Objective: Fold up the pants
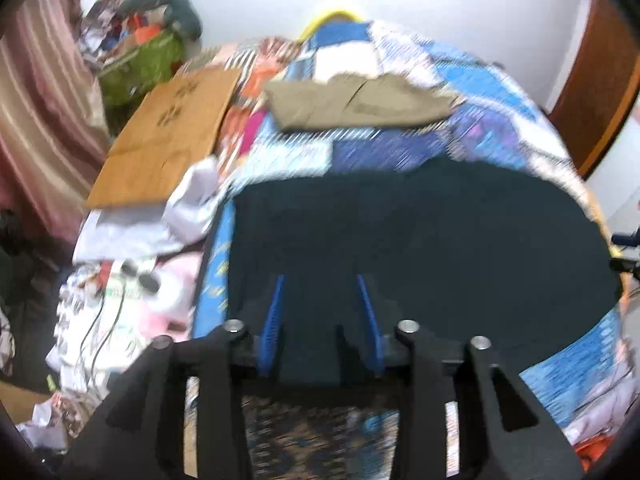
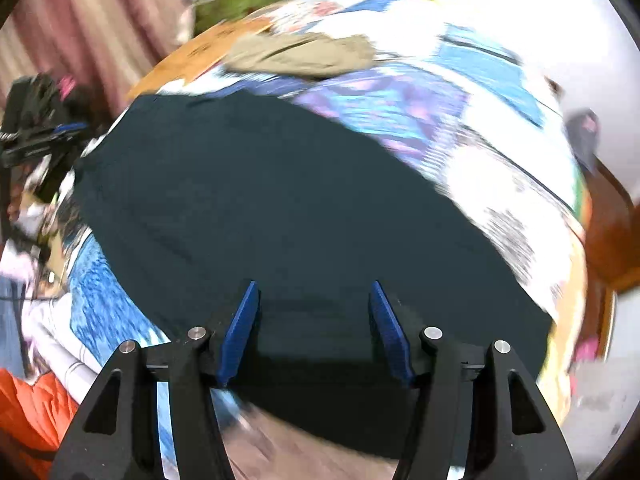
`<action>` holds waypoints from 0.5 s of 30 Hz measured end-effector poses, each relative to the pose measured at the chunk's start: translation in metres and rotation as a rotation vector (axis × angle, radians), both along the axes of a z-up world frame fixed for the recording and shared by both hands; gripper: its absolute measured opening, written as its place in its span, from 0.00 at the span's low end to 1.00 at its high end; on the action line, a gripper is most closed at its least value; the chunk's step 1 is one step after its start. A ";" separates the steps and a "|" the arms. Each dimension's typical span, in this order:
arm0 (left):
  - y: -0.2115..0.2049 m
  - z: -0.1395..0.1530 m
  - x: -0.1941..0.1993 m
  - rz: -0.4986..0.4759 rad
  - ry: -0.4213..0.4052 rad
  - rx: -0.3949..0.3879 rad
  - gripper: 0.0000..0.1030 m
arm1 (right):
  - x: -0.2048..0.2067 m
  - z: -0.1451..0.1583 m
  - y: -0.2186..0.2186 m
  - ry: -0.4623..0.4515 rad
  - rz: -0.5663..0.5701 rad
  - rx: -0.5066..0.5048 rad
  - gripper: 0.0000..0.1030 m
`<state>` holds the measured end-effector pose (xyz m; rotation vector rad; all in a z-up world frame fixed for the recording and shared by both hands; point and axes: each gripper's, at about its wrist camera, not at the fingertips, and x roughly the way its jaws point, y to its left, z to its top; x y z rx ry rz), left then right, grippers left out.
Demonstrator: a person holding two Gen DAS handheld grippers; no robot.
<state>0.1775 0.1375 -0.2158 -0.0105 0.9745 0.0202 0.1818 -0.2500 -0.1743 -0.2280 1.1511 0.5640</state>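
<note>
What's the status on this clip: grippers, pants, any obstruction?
Left gripper open, right gripper open, both empty over dark pants. Pants spread on patchwork quilt. Khaki folded garment lies beyond, clear of them.

Dark navy pants (image 1: 420,248) lie spread flat across the patchwork bedspread (image 1: 400,148), near its front edge.

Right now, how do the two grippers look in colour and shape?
The left gripper and right gripper look alike: black angular frames with triangular cut-outs, round silver bolts at the joints, and two narrow blue ribbed fingers. No cables or markings show.
</note>
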 end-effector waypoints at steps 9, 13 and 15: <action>-0.120 0.024 0.049 -0.167 -0.058 -0.050 0.67 | -0.032 0.025 -0.123 -0.074 -0.366 0.078 0.68; -0.184 0.013 0.062 -0.286 -0.032 -0.059 0.67 | -0.051 0.020 -0.156 -0.064 -0.496 0.135 0.68; -0.209 0.005 0.065 -0.336 -0.017 -0.053 0.67 | -0.063 0.012 -0.169 -0.049 -0.550 0.166 0.68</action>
